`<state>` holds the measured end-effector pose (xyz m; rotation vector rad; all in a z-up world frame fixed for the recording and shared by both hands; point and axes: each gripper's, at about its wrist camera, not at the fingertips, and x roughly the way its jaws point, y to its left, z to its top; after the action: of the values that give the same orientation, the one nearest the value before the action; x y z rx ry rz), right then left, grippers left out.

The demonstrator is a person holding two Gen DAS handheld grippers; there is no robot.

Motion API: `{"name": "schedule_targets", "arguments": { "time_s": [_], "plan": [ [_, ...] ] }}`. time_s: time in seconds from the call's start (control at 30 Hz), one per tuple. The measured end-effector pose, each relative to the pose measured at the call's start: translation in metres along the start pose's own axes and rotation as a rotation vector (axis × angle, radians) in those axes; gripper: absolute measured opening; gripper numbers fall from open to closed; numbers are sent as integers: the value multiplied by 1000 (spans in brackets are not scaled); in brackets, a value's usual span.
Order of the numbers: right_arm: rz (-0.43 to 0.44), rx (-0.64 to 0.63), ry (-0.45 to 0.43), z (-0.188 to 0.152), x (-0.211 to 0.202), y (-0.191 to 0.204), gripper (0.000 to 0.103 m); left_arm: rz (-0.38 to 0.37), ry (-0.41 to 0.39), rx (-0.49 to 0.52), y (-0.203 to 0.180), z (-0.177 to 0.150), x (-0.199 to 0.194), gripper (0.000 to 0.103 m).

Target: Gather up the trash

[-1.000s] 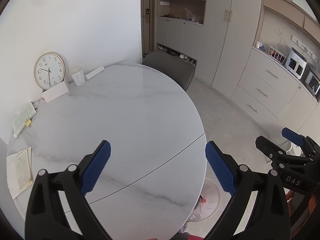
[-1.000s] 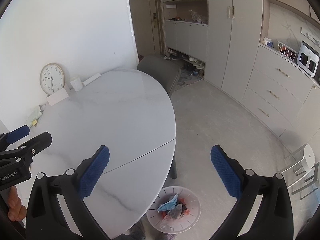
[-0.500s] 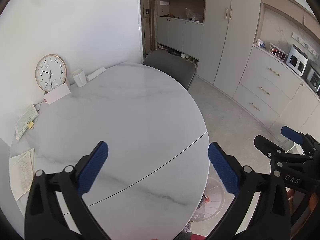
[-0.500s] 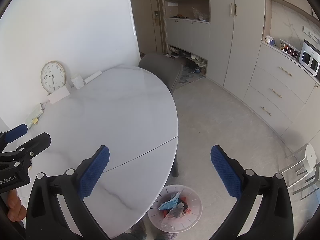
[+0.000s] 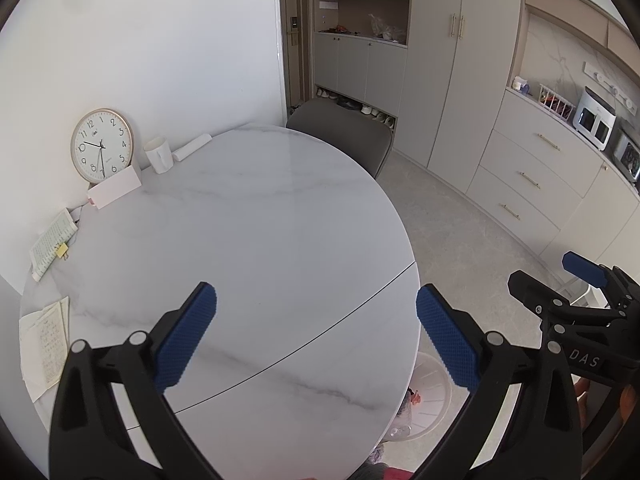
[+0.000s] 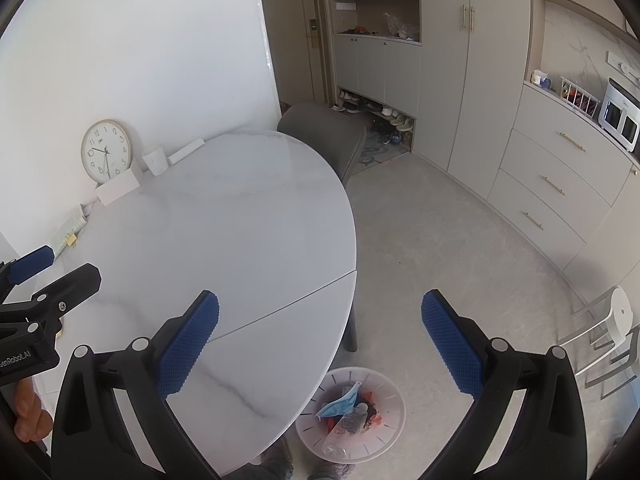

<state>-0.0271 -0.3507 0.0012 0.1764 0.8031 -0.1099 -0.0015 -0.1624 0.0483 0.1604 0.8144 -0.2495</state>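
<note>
A white waste bin [image 6: 352,414] stands on the floor beside the marble table [image 6: 224,232]; inside it lie a blue face mask [image 6: 338,402], a clear plastic bottle [image 6: 344,428] and red scraps. In the left wrist view only part of the bin [image 5: 430,396] shows past the table's edge. My left gripper [image 5: 316,332] hangs open over the near part of the table [image 5: 248,240], nothing between its blue pads. My right gripper [image 6: 320,336] is open too, above the table's edge and the bin, with nothing held.
Against the wall on the table sit a round clock [image 5: 102,150], a white cup [image 5: 158,156], a pink-white box [image 5: 114,192], a booklet [image 5: 52,244] and papers [image 5: 42,352]. A grey chair [image 5: 340,136] stands at the far side. Drawers and cabinets [image 6: 560,184] line the right; a white stool [image 6: 616,320] stands nearby.
Both views have shifted slightly, the table and clock sitting a little differently in frame. Both grippers stay open and empty, the left's pads a touch wider than a second ago.
</note>
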Motion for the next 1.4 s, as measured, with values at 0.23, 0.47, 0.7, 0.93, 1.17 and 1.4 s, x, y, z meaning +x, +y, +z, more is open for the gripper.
{"name": "schedule_targets", "arguments": {
  "time_s": [0.23, 0.47, 0.7, 0.93, 1.17, 1.4],
  "plan": [
    [0, -2, 1, -1, 0, 0, 101, 6, -1, 3, -1, -3, 0, 96],
    [-1, -3, 2, -3, -1, -1, 101, 6, -1, 7, -2, -4, -1, 96],
    [-4, -5, 4, -5, -2, -2, 101, 9, 3, 8, -2, -6, -1, 96],
    [-2, -8, 7, -7, -3, -3, 101, 6, 9, 11, -2, -7, 1, 96],
    [0, -12, 14, -8, -2, -2, 101, -7, 25, -4, 2, -7, 5, 96],
    [1, -14, 17, -7, -1, -2, 101, -3, 6, -20, 4, -8, 3, 96]
  ]
}}
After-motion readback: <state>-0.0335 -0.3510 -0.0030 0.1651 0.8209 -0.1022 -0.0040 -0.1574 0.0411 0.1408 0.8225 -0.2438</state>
